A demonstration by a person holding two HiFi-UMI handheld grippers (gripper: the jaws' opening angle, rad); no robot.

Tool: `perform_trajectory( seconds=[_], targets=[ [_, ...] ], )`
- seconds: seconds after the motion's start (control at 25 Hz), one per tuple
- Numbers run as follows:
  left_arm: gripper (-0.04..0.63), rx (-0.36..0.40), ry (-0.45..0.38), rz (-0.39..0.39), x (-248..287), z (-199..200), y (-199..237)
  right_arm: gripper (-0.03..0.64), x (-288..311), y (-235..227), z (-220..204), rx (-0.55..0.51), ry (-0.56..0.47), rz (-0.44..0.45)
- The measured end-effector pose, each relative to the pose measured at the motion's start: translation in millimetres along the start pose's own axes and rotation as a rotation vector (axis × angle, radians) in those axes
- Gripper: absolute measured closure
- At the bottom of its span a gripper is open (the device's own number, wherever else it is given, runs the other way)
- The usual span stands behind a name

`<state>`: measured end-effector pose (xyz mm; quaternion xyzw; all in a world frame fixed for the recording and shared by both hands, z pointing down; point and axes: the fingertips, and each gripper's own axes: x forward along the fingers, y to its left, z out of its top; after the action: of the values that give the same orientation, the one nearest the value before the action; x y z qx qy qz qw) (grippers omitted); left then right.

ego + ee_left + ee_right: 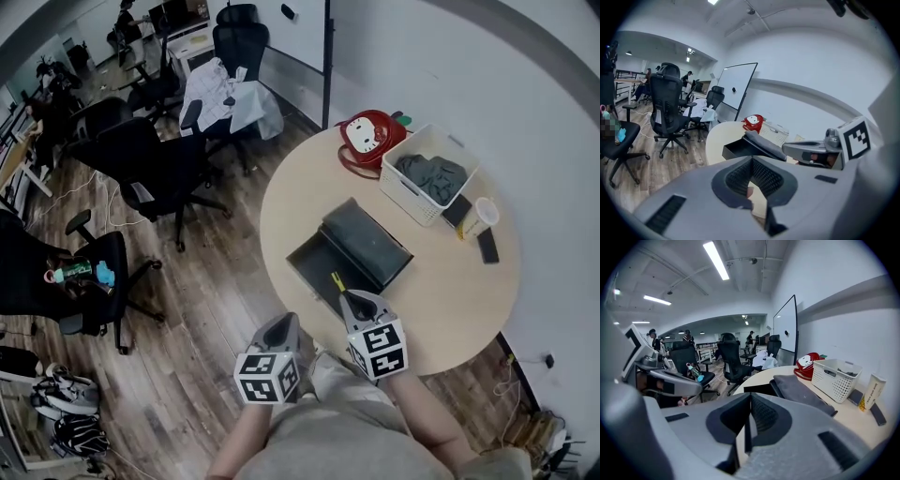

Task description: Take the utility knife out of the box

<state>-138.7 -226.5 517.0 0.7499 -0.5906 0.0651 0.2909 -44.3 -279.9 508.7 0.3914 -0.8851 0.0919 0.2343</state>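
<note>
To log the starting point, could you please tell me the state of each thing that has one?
box, open, lid tipped back.
utility knife, lying in the box.
right gripper, shut, empty.
left gripper, jaws slightly apart, empty.
white basket, holding dark grey items.

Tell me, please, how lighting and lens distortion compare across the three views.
Head view: evenly lit, with a mild barrel bend that bows the round table and the room edges. Left gripper view: strong fisheye, black corners framing a circular image. Right gripper view: the same fisheye, and the ceiling strip light blows out to pure white.
</note>
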Motion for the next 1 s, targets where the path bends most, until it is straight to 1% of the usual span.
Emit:
perform_trajectory(
  seconds=[0.16, 0.36, 0.6, 0.64, 0.68, 0.72, 0.88, 1.0],
  targets=[
    [0.592, -0.015, 0.008, 0.003, 20, 5, 8, 0.617, 31, -19, -12, -0.015, 0.083, -0.01],
    [0.592, -0.031, 0.031, 0.007, 42, 4, 18, 0.615, 70, -33, -32, -0.023, 0.208, 0.018],
    [0.592, -0.051, 0.049, 0.011, 58, 5, 29, 0.613, 103, -38, -54, -0.022, 0.353, 0.046],
    [0.592, -0.052, 0.051, 0.01, 59, 4, 30, 0.58, 107, -38, -57, -0.023, 0.376, 0.053],
    [0.592, -0.054, 0.054, 0.009, 60, 4, 31, 0.519, 111, -38, -61, -0.026, 0.401, 0.061],
    [0.593, -0.056, 0.057, 0.009, 61, 4, 32, 0.499, 115, -37, -63, -0.033, 0.425, 0.067],
    [0.593, -0.071, 0.068, 0.012, 63, 1, 36, 0.497, 127, -40, -72, -0.078, 0.508, 0.049],
    [0.592, -0.078, 0.076, 0.015, 65, -2, 38, 0.497, 134, -40, -82, -0.074, 0.57, 0.051]
  ],
)
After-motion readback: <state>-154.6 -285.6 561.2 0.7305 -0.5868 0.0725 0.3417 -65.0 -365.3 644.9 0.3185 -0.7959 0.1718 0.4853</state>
